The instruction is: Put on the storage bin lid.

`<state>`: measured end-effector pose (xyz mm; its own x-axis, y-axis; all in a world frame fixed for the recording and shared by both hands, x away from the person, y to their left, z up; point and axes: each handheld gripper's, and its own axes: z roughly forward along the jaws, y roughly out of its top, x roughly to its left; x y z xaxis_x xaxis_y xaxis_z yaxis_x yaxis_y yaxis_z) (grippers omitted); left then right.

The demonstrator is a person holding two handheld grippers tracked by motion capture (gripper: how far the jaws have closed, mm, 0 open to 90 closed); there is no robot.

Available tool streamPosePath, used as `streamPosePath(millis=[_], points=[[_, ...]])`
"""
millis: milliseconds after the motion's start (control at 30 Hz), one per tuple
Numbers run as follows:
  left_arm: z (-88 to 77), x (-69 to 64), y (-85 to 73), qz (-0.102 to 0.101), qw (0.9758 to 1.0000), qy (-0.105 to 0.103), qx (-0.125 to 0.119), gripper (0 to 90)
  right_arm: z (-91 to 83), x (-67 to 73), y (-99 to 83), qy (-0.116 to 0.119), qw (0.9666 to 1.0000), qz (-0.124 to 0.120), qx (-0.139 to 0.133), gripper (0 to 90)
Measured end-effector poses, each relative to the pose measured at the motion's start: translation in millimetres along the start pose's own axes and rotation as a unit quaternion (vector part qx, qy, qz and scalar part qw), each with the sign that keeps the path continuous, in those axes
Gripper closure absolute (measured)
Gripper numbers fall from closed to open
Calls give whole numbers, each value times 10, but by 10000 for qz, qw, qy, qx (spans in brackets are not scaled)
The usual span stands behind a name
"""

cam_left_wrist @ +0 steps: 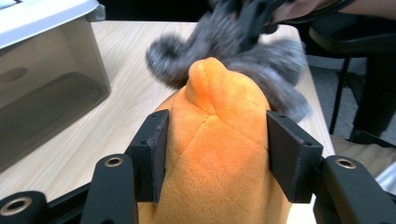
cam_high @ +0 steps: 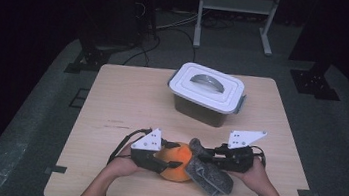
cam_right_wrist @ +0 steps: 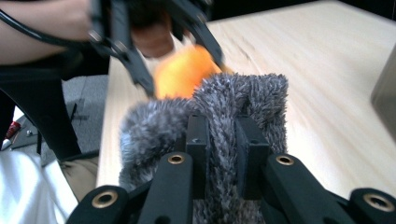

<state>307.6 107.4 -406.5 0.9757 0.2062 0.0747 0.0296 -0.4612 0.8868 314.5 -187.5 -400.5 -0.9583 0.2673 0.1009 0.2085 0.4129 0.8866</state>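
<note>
Two soft toys lie pressed together at the near edge of the wooden table [cam_high: 122, 96], right in front of the person. The orange plush toy [cam_high: 178, 163] sits to the left, and the grey furry toy [cam_high: 208, 172] leans against its right side, touching it.

The left gripper [cam_high: 174, 154] has its black jaws set either side of the orange toy; seen along them, the pads lie against the plush on both sides, in a fairly loose hold. The right gripper [cam_high: 201, 156] is pinched tight on a fold of the grey fur, its jaws close together with the fur bunched between them.

Farther back, well apart from the toys, a plastic box [cam_high: 206, 96] stands with its white lid [cam_high: 208, 86] on, the handle lying flat.
</note>
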Motion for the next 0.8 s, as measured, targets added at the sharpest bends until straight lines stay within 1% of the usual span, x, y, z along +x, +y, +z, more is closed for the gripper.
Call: streamPosePath(millis=[67, 133, 167, 200, 233, 300, 367, 433, 500, 533, 567, 600, 633, 667, 700, 800], points=[[31, -8, 16, -6, 10000, 39, 10, 432, -42, 64, 95, 46, 9997, -137, -194, 772], [58, -23, 31, -8, 10000, 61, 11, 428, -46, 119, 190, 68, 9993, -270, -265, 772], [61, -25, 34, 8, 10000, 67, 24, 422, -27, 149, 244, 70, 9989, -377, -255, 772], [61, -24, 34, 3, 10000, 80, 20, 415, -10, 162, 263, 59, 9988, -429, -216, 772], [58, -23, 31, -19, 10000, 93, -1, 400, 24, 167, 273, 36, 9988, -472, -123, 772], [50, -17, 23, -14, 10000, 94, -17, 354, 85, 156, 232, -2, 9987, -499, 59, 773], [43, -9, 10, -22, 9999, 88, -50, 298, 112, 141, 173, 20, 9990, -439, 34, 773], [36, 9, -2, -52, 9999, 99, -65, 253, 97, 125, 135, -11, 9992, -398, 11, 773], [24, 38, -17, -138, 9998, 119, -81, 216, 73, 109, 113, -44, 9993, -357, 23, 773], [22, 58, -36, -213, 9997, 111, -89, 200, 58, 100, 100, -64, 9994, -338, 33, 773], [22, 69, -50, -257, 9996, 86, -100, 189, 38, 86, 80, -72, 9995, -317, 38, 773], [22, 69, -50, -257, 9996, 86, -100, 183, 28, 79, 67, -66, 9995, -292, 39, 773], [25, 90, -77, -312, 9994, 70, -98, 173, 10, 67, 43, -78, 9996, -280, 51, 772], [35, 114, -116, -416, 9991, 8, -77, 164, -4, 60, 21, -88, 9996, -253, 49, 772], [43, 127, -139, -458, 9989, -31, -74, 164, -14, 52, 3, -96, 9997, -233, 42, 772], [71, 145, -179, -528, 9986, -81, -17, 166, -61, 10, -80, -161, 9998, -109, 36, 772]])
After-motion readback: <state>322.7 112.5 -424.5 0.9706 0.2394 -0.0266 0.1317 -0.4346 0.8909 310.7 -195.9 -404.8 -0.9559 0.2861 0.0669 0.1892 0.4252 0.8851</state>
